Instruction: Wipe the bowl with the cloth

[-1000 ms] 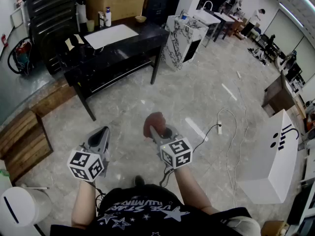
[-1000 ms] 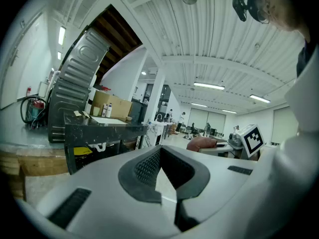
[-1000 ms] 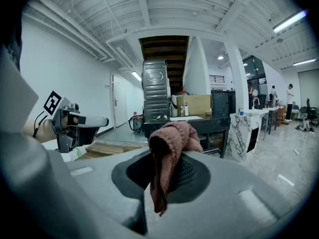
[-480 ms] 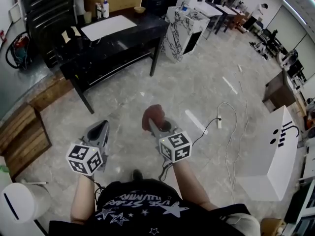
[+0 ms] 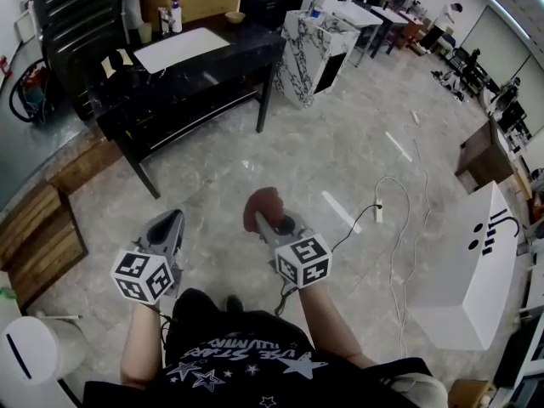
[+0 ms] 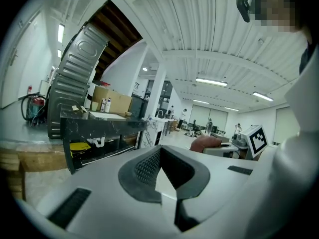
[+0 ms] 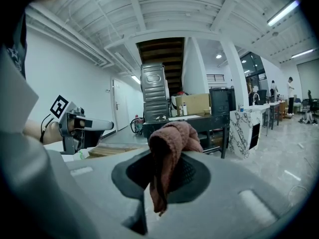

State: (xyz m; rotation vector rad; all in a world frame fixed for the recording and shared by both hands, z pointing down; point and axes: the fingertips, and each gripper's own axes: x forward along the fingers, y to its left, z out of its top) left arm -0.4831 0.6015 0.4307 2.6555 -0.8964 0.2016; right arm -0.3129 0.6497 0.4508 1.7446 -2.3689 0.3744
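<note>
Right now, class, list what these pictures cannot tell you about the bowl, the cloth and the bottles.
Bowl: head view, too small to tell contents or cleanliness.
Cloth: right gripper view, bunched up, so its folds hide its full size.
Bottles: head view, labels too small to read.

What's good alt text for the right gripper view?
The right gripper is shut on a reddish-brown cloth, which bunches above the jaws with a tail hanging down. Beyond stands a black table bearing a cardboard box, with a marble-patterned counter to its right. The left gripper shows at the left.
</note>
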